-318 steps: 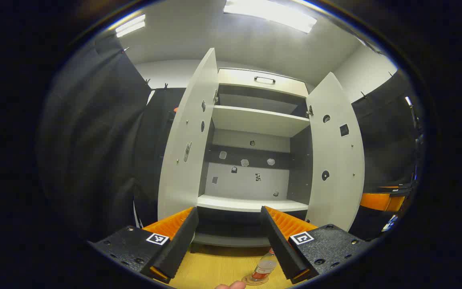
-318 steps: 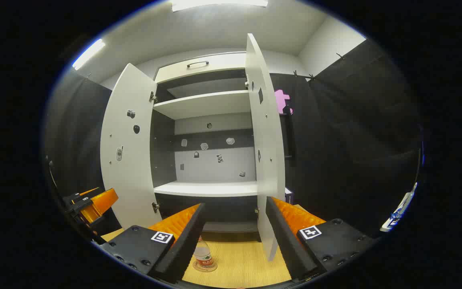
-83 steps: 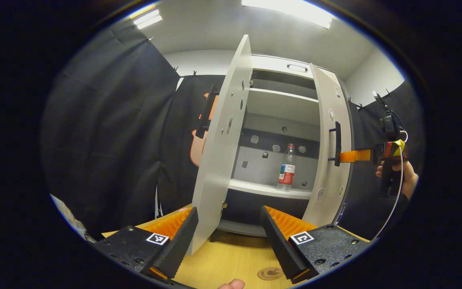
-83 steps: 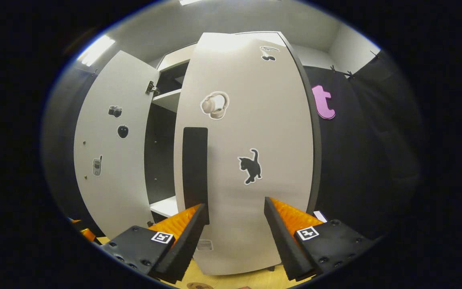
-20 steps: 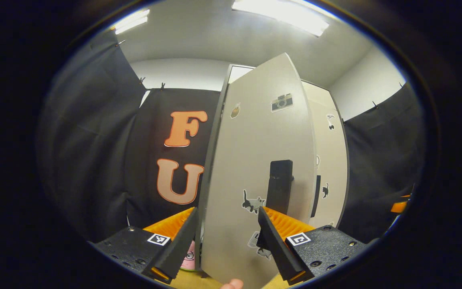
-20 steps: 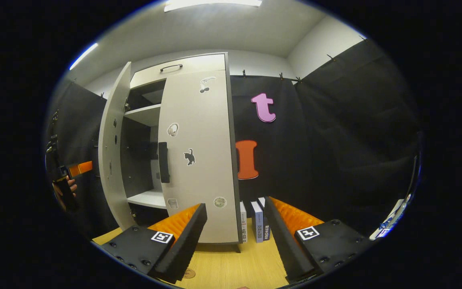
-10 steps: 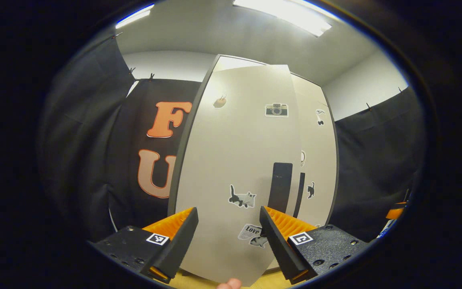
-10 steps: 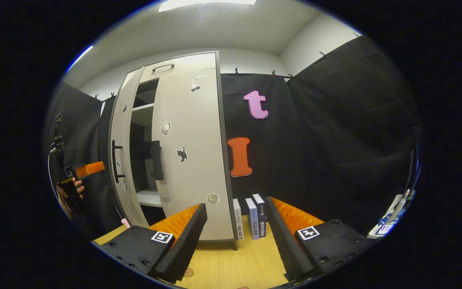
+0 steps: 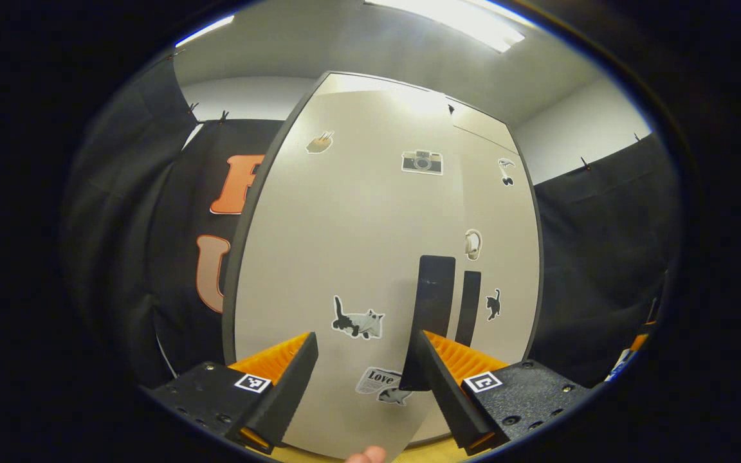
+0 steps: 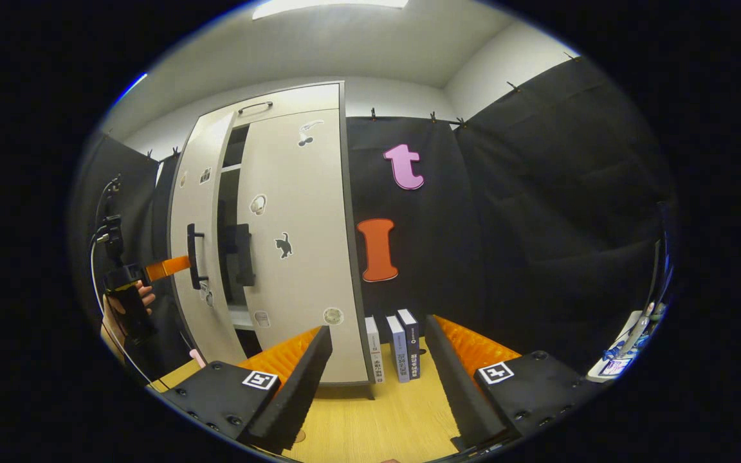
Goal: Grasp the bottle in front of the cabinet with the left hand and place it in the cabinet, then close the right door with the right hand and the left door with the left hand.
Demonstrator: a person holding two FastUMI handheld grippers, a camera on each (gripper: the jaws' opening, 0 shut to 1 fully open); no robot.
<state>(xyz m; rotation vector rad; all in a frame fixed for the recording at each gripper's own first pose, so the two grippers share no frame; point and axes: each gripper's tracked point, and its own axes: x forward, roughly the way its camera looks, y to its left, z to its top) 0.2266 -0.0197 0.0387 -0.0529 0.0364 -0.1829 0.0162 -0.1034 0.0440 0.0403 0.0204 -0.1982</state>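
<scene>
— Two doors, how do they stand?
— Right door [image 10: 296,251] looks shut flush. Left door [image 10: 198,244] is nearly home; a narrow dark gap stays between the two, seen in the right gripper view.
— And the bottle?
— Hidden behind the doors; presumably on the shelf inside, though I cannot confirm that.
— Grippers?
— Left hand-held gripper [image 9: 361,360] has its jaws wide apart, holding nothing, its fingers up against the left door's face beside the black handle [image 9: 433,302]. Right hand-held gripper [image 10: 377,360] is also spread, empty, well back above the tabletop [image 10: 383,424].
— Left to do?
— Only the last push. Books [image 10: 393,347] stand just beside the cabinet's right edge, clear of the door's swing.
</scene>
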